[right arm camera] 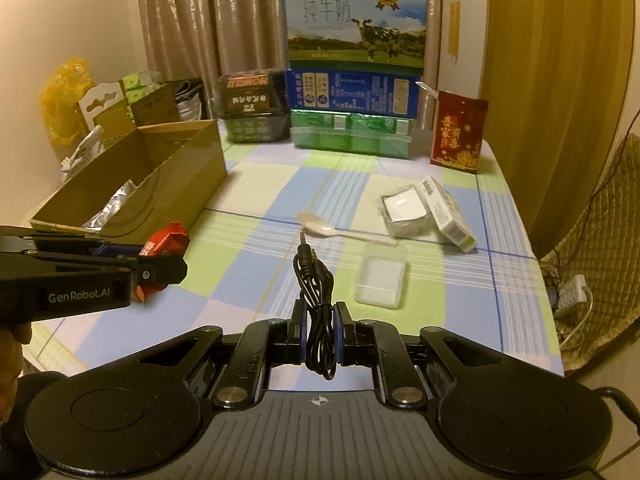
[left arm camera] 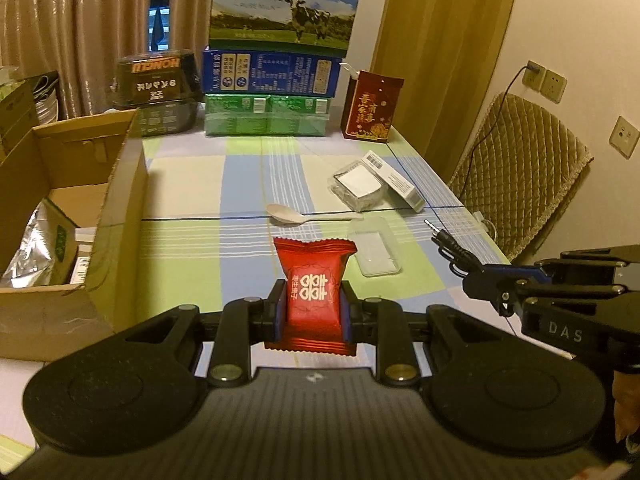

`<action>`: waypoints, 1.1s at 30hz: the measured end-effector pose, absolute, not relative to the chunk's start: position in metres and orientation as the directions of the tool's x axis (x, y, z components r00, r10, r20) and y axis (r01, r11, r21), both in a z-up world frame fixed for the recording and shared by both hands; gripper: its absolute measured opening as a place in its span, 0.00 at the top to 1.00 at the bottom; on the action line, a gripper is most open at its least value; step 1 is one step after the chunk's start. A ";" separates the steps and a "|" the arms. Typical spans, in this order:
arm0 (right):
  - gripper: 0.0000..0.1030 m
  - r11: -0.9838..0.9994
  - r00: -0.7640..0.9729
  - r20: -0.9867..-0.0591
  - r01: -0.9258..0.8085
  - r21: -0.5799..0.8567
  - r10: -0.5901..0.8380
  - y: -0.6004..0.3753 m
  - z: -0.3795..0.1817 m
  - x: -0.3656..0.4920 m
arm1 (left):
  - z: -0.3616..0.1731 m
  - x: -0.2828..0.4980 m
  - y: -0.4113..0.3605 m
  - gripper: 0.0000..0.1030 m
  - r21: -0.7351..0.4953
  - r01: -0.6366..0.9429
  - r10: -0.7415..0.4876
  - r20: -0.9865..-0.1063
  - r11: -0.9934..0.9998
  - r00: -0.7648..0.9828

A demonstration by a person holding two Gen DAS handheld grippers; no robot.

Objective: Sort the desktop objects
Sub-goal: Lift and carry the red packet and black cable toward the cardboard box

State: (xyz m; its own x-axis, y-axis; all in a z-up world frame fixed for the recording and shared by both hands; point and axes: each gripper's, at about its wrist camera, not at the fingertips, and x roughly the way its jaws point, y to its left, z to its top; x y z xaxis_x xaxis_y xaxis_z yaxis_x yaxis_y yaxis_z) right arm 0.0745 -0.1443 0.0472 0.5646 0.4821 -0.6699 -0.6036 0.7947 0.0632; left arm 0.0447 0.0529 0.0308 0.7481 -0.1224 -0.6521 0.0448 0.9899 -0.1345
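Left gripper: its pads are pinched on a red foil sachet, which is held upright with its long axis running away from the fingers; the crimped top edge is seen farthest out.
Right gripper: its pads are pressed on a coiled black audio cable; the loops are gathered between the pads and the two metal plugs are carried forward, the bundle's long axis lying along the fingers.
Landmark: an open cardboard box, taken as the reference for every place below.
Deciding relation: the box lies ahead and to the left of both grippers; the left gripper is judged the nearer, with the sachet just beside the box's near right wall in the right wrist view. The right gripper is held farther right of the box, so a longer crossing is judged necessary for the cable.
Box contents: crinkled silver foil bag and small packs are seen inside; free room cannot be judged.
Right of the box, on the checked tablecloth: a pale plastic spoon, handle pointing away from the box; beyond it a clear flat plastic case, a clear wrapped square pack and a white carton touching it.
Behind the box: stacked milk cartons, rigid and printed.
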 end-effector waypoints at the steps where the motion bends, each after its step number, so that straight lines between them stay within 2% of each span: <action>1: 0.91 0.793 0.564 -0.669 -0.606 0.062 0.483 -0.143 0.048 0.073 | 0.032 0.043 0.054 0.79 -0.134 0.041 -0.119 -0.651 0.990 0.750; 21: 0.91 0.691 0.505 -0.635 -0.720 0.063 0.584 -0.063 0.070 0.059 | 0.057 0.018 0.119 0.79 -0.087 -0.033 -0.029 -0.624 0.996 0.781; 33: 0.91 0.585 0.416 -0.603 -0.805 0.104 0.680 0.047 0.085 0.059 | 0.080 0.014 0.218 0.79 -0.029 -0.144 0.095 -0.622 0.989 0.777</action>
